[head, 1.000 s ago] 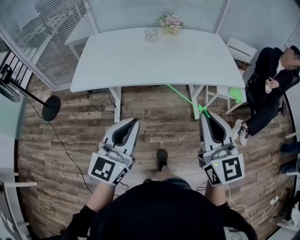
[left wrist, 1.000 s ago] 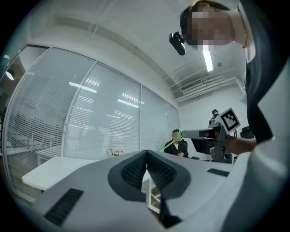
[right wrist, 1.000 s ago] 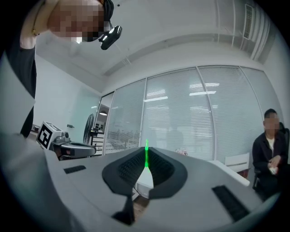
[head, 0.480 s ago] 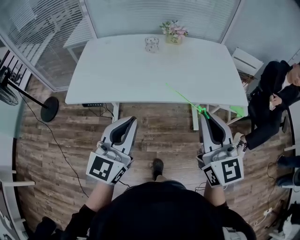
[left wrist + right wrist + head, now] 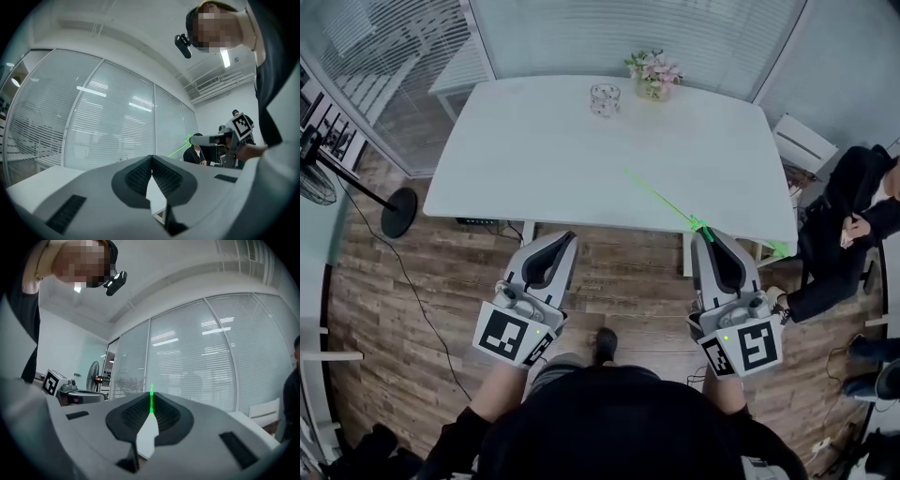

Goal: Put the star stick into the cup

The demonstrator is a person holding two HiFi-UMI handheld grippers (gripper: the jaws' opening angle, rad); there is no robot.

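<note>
1. Star stick [image 5: 661,197], in the head view, was a thin green rod. The right gripper [image 5: 705,234] clamped it at its near end. From there it slanted forward and left, over the near edge of the white table [image 5: 534,150].
2. In the same view the cup [image 5: 604,98], a clear glass, stood at the far side of the table. It was just beside a small pot of flowers [image 5: 653,73] and well apart from the stick's far tip.
3. The left gripper [image 5: 565,241] hung over the wooden floor [image 5: 609,267], short of the table edge, beside the right one. Its jaws were together with nothing in them.
4. A seated person [image 5: 848,211] in dark clothes was at the right of the table. The round base of a floor fan [image 5: 399,212] lay at the left.
5. In the left gripper view, the left gripper [image 5: 151,160] had its jaws closed tip to tip, with nothing between the pads. Past them, to the right, the right gripper [image 5: 208,139] showed side-on. The star stick [image 5: 179,149] ran down and left from its tip. Window blinds [image 5: 108,126] filled the background.
6. In the right gripper view, the right gripper [image 5: 151,405] had its jaws pressed on the star stick [image 5: 151,398]. The stick rose as a short green line from between the pads.
7. Also in that view, the left gripper [image 5: 77,395] sat low at the left with the fan [image 5: 93,373] behind it. Window blinds [image 5: 201,362] stood beyond.
</note>
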